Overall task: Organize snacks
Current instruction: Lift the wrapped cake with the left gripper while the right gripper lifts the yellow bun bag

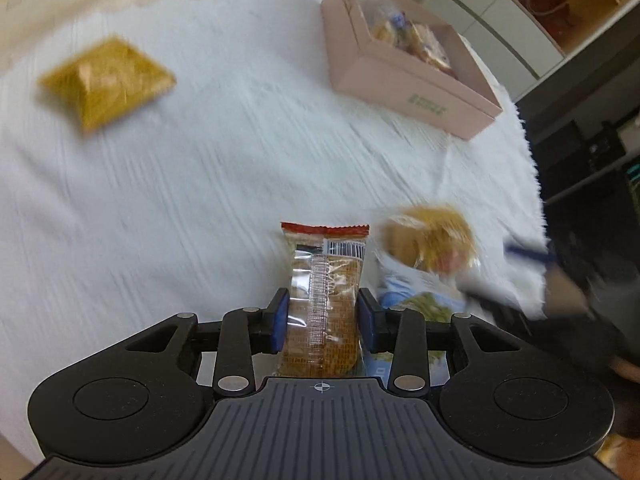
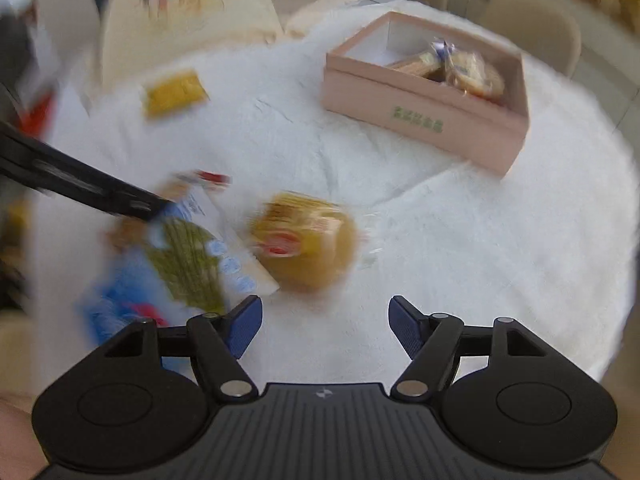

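The left tongs (image 1: pixel 322 316) clench a clear cracker pack (image 1: pixel 324 300) above the white bench (image 1: pixel 224 184). The right tongs (image 2: pixel 325 322) gape, released, over bare cloth just short of a round cake (image 2: pixel 306 246) and a blue bag (image 2: pixel 180 272). The pink box (image 2: pixel 428 120) sits near the far-right edge, wide open cloth between. A yellow packet (image 2: pixel 174 92) lies far left.

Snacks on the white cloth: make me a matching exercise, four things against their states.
Things:
1. left tongs
2. right tongs
3. pink box
4. yellow packet

States:
A. lying alone on the cloth
B. open, nothing between the pads
C. holding several wrapped snacks inside
D. shut on a clear-wrapped biscuit pack

Pairs: 1-D, 2-B, 3-C, 4-A
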`<state>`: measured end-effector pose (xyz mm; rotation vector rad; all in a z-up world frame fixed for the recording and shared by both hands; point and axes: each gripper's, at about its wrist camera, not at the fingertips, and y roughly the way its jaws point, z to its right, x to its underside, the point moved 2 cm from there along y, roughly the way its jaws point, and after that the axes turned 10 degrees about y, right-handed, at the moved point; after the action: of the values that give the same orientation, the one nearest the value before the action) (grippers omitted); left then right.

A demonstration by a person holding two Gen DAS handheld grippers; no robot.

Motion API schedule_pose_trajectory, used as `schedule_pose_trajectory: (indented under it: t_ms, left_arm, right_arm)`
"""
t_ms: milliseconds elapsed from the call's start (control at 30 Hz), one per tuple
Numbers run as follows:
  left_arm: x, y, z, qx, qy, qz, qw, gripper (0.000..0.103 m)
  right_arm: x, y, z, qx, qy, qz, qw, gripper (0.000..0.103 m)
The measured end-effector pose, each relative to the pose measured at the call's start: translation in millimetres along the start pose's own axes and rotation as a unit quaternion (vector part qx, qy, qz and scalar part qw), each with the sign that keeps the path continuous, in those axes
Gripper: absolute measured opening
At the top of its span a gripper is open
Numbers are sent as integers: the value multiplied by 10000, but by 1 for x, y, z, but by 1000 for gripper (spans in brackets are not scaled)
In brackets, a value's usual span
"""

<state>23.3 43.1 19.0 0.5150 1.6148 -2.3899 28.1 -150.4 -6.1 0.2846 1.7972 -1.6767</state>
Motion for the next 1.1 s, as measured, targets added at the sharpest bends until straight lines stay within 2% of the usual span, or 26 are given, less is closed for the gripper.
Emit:
schedule_pose_trajectory:
  t_ms: [33,67,133,200,300,433,500,567,667,733,800,900,1000,1100]
  left_arm:
    - [4,1,2,102,-99,-57,9999,40]
    - [9,1,6,150,-124,-112,9997,40]
    - [16,1,11,111,-91,-119,9998,40]
    - [20,-2,11,-105,-171,24,9998,40]
    - [18,-10,5,-739,-291,320,9963,40]
    - [17,-5,-2,-1027,-488,374,9928,40]
    - [18,-2,-3,-1018,-497,329,9930,40]
    - [20,0,-3,-1000,-493,293,9933,41]
    - [22,1,-1,-1005,-444,285,9935,41]
    - [21,2,-1,-1000,-425,273,9937,41]
    - [21,3,0,-986,-398,260,9940,41]
    - [20,5,0,-939,-380,268,9945,42]
    - [23,4,-4,-790,-528,398,9947,44]
    - [23,4,-7,-723,-622,404,9946,45]
  right_arm:
    - [-6,7,5,397,28,145,9991,70]
    - [-11,12,11,615,174,206,9977,70]
    - [-20,12,26,686,554,277,9957,70]
    - [-25,3,39,361,953,303,9943,70]
    - [-28,-13,47,-364,1479,197,9881,70]
    - [-31,0,30,-1499,2199,-416,9630,71]
    - [-37,19,18,-1429,2420,-642,9576,71]
    - [-45,38,6,-1020,2416,-711,9624,71]
    - [-48,52,-4,-876,2232,-775,9677,71]
    - [-45,45,-7,-856,1973,-688,9742,71]
    - [-40,36,-11,-759,1562,-530,9834,63]
    - [-26,21,-9,-409,964,-329,9940,61]
    - [-12,16,6,-294,742,-322,9963,61]
    - [-3,15,20,-390,930,-423,9940,66]
